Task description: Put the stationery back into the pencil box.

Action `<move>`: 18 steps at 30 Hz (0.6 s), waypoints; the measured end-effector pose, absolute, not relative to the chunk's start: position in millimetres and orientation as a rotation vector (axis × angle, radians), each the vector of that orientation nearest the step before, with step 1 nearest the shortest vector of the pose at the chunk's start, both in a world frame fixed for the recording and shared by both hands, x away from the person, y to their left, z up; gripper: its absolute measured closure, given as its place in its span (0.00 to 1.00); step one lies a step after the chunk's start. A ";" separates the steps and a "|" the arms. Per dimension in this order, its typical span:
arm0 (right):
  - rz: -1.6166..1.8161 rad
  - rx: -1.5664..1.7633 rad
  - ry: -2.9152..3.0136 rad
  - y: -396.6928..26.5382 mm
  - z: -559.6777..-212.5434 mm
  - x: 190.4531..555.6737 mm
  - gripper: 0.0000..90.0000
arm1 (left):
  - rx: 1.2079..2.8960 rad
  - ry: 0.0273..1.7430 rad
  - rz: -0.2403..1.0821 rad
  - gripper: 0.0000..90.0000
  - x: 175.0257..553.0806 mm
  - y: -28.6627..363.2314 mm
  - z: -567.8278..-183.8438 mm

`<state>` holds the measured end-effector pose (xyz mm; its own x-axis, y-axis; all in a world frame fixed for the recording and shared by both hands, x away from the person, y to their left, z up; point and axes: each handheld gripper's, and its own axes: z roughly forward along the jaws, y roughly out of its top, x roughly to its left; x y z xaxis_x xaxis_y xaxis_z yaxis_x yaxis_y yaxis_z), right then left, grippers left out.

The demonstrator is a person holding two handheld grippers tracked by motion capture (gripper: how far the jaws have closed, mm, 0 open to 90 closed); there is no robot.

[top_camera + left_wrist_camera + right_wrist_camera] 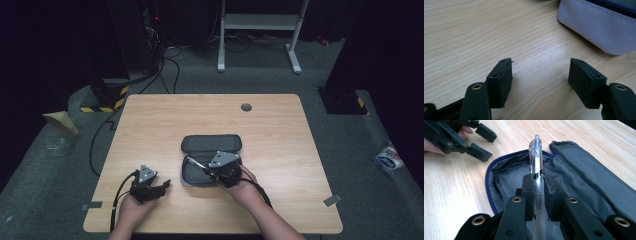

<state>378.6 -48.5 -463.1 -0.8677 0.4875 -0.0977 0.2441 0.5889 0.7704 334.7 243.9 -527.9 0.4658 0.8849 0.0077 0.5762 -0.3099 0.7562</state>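
Pointing away from right gripper (539, 192): pen (536, 157)

A case (210, 150) lay open near the middle of the tabletop (150, 125). The right tongs (539, 188) hung over its near half (a pen (536, 157) clamped between them), and the left tongs (165, 186) rested left of it, apart.
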 end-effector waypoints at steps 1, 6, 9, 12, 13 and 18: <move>1.154 0.589 2.528 -47.4 -463.5 377.8 0.87 | 2.015 1.211 0.563 0.40 334.8 243.9 -527.9; 1.136 0.553 2.548 -45.6 -465.2 377.1 0.87 | 2.016 1.210 0.561 0.40 335.0 243.8 -527.9; 1.137 0.557 2.551 -47.3 -465.7 379.2 0.87 | 2.018 1.209 0.560 0.40 335.2 243.9 -527.7; 1.127 0.571 2.561 -49.1 -467.9 381.8 0.87 | 2.018 1.209 0.560 0.40 335.2 243.8 -527.8; 1.124 0.573 2.563 -49.7 -469.0 382.6 0.87 | 2.018 1.209 0.560 0.40 335.2 243.8 -527.8; 1.096 0.566 2.586 -51.2 -474.7 384.1 0.87 | 2.017 1.209 0.560 0.40 335.4 243.8 -527.8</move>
<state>384.1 -51.2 -474.7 -0.8855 0.4542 -0.0977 0.2457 0.6364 0.7312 335.4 243.8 -527.8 0.4688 0.8833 0.0066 0.5764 -0.3116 0.7554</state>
